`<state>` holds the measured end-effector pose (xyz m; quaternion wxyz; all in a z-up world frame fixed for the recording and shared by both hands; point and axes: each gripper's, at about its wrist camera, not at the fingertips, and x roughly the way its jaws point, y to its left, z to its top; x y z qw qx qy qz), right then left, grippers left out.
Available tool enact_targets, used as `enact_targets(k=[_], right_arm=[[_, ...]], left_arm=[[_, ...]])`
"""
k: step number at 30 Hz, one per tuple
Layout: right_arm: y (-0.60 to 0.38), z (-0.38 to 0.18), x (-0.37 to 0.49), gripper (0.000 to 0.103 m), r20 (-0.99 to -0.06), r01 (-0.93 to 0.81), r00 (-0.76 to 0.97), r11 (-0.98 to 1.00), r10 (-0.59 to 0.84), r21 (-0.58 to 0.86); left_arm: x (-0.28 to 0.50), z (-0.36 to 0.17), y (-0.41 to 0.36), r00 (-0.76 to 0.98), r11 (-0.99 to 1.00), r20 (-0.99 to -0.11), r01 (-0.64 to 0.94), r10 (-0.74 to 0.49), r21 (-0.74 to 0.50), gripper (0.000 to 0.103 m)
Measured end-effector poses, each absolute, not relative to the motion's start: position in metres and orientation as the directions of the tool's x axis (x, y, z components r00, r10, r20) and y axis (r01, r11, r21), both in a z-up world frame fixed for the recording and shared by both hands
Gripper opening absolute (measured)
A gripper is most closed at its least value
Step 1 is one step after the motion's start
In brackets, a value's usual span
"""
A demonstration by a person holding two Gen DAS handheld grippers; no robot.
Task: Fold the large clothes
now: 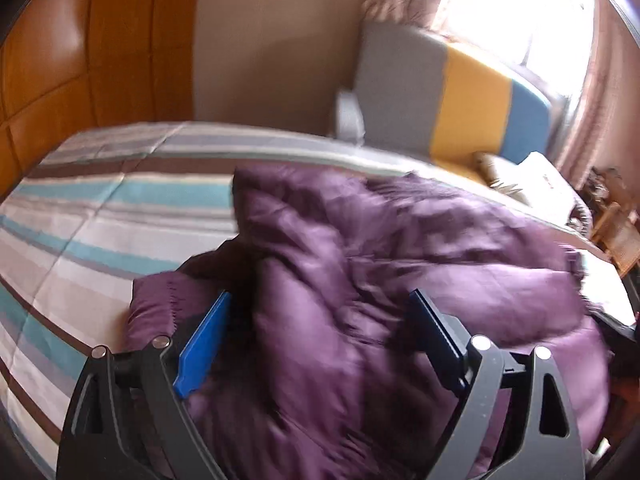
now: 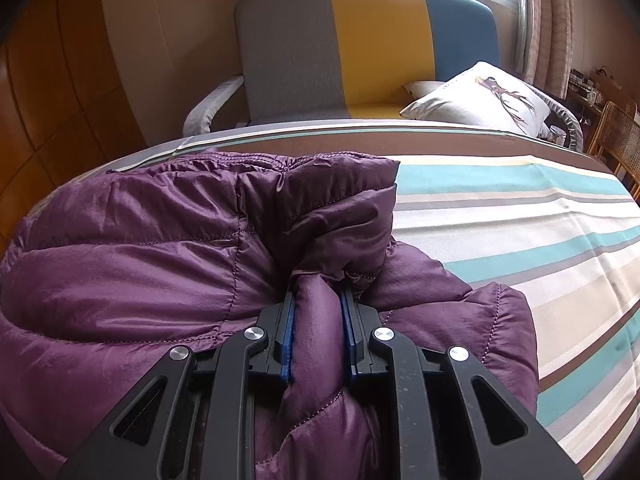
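1. Left wrist view: we see the left gripper with fingers spread wide, a bulge of the quilted purple puffer jacket between them, pads not pressing; the jacket lies on the striped bedspread.
2. Right wrist view: we see the right gripper pinching a jacket fold.

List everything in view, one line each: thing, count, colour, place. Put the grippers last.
puffer jacket: one, purple, bunched on the bed
bedsheet: one, striped teal, brown and cream, covering the bed
armchair: one, grey, yellow and blue panels, beyond the bed
cushion: one, white with a printed motif, on the armchair
curtains: pinkish, at the window
wardrobe: brown wood, at the far left
rattan chair: one, tan, at the far right
left gripper: black with blue pads, open over the jacket
right gripper: black with blue pads, clamped on a jacket fold
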<state>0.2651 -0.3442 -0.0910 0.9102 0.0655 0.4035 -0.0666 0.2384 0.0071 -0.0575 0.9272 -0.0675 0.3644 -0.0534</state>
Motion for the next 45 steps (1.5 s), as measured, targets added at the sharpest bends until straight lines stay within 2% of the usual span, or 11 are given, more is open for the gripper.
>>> enact_targets(k=[5,10,15,22,25,27,28,35,37,40,45], right_arm=[[-0.345,-0.091,0.265,0.018,-0.742,0.174,0.667,0.982,-0.066,0.07],[-0.346,-0.09,0.265,0.018,-0.742,0.174,0.667,0.982,-0.065,0.07],[-0.347,-0.09,0.265,0.018,-0.741,0.175,0.669,0.982,-0.063,0.074],[-0.349,-0.088,0.264,0.02,-0.738,0.178,0.671,0.981,-0.067,0.072],[-0.348,-0.084,0.264,0.029,-0.74,0.175,0.669,0.982,-0.066,0.07],[-0.351,-0.076,0.261,0.051,-0.749,0.194,0.658,0.979,-0.079,0.068],[-0.352,-0.068,0.255,0.054,-0.733,0.217,0.672,0.974,-0.107,0.057],[-0.299,-0.009,0.245,0.054,-0.58,0.126,0.809,0.992,-0.098,0.008],[-0.281,-0.012,0.263,0.054,-0.6,0.07,0.798,0.997,-0.048,0.013],[-0.263,-0.035,0.294,0.045,-0.666,0.034,0.745,0.999,-0.029,-0.006],[-0.267,-0.071,0.319,0.045,-0.739,0.055,0.673,0.998,-0.021,0.022]], left_arm=[[0.238,-0.024,-0.019,0.739,0.981,-0.651,0.075,-0.175,-0.179,0.089],[0.276,-0.023,-0.053,0.712,0.987,-0.684,0.089,-0.156,-0.132,0.072],[0.311,-0.062,-0.072,0.643,0.992,-0.756,0.082,-0.125,-0.094,0.074],[0.305,-0.078,-0.07,0.663,0.988,-0.732,0.09,-0.156,-0.128,0.074],[0.303,-0.079,-0.068,0.666,0.985,-0.727,0.093,-0.17,-0.145,0.074],[0.3,-0.079,-0.064,0.669,0.982,-0.72,0.096,-0.183,-0.161,0.075],[0.3,-0.079,-0.063,0.67,0.981,-0.717,0.098,-0.19,-0.168,0.076],[0.297,-0.079,-0.063,0.676,0.978,-0.708,0.106,-0.205,-0.182,0.08],[0.297,-0.079,-0.062,0.677,0.977,-0.706,0.107,-0.209,-0.186,0.081],[0.296,-0.079,-0.06,0.678,0.974,-0.702,0.11,-0.22,-0.199,0.083],[0.297,-0.08,-0.057,0.677,0.968,-0.695,0.113,-0.24,-0.224,0.085]])
